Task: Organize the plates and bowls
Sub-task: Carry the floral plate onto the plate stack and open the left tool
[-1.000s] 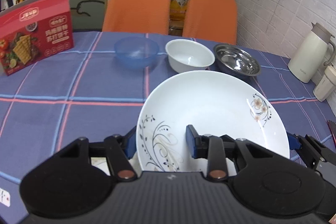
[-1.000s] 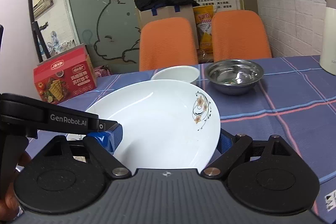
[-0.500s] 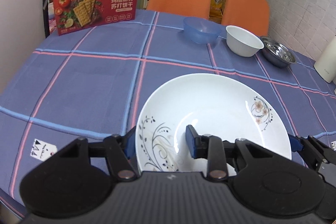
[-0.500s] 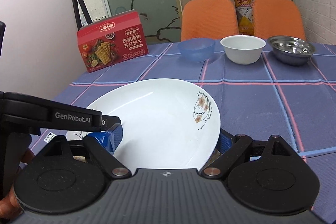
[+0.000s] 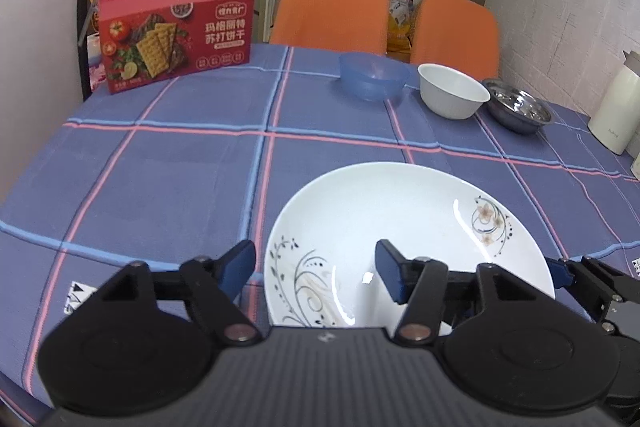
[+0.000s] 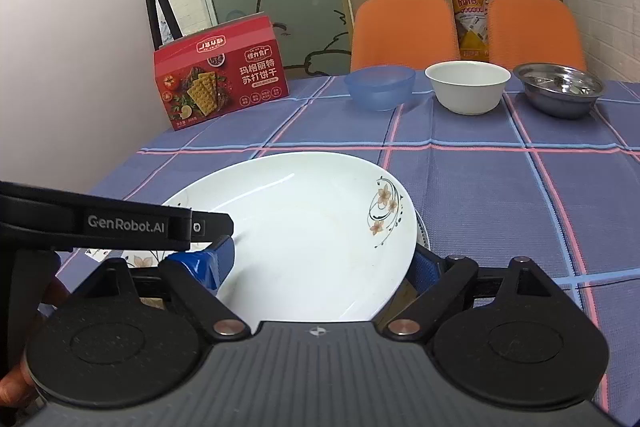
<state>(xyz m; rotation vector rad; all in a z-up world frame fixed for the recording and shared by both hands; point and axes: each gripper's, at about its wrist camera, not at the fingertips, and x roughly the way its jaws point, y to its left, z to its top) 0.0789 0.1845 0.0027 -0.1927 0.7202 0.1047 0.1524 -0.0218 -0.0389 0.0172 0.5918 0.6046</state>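
Low in the frame of both wrist views we see a white plate (image 5: 408,239) with floral sprigs lying on the checked blue tablecloth (image 5: 160,171). Our left gripper (image 5: 316,269) has just been opening: its blue pads now stand apart, one outside the plate's left rim and one over the plate's inside, and neither presses on it. Our right gripper (image 6: 324,261) has just been closing, and its two pads sit at opposite edges of the plate's near part, seemingly clamped on it; the right pad is partly hidden under the rim, so we cannot be sure of contact there. At the lower right of the left wrist view, the tip of the right gripper shows at the plate's right edge. In the right wrist view, the black body of the left gripper crosses the left side of the frame.

Toward the top of both views three bowls stand in a row, close together: a blue bowl (image 5: 374,75), a white bowl (image 5: 452,95) and a steel bowl (image 5: 518,109). A red cracker box (image 5: 176,27) stands upright at the upper left of the table. Two orange chairs (image 5: 328,9) are behind the table, and a cream jug (image 5: 616,107) is at the right edge.
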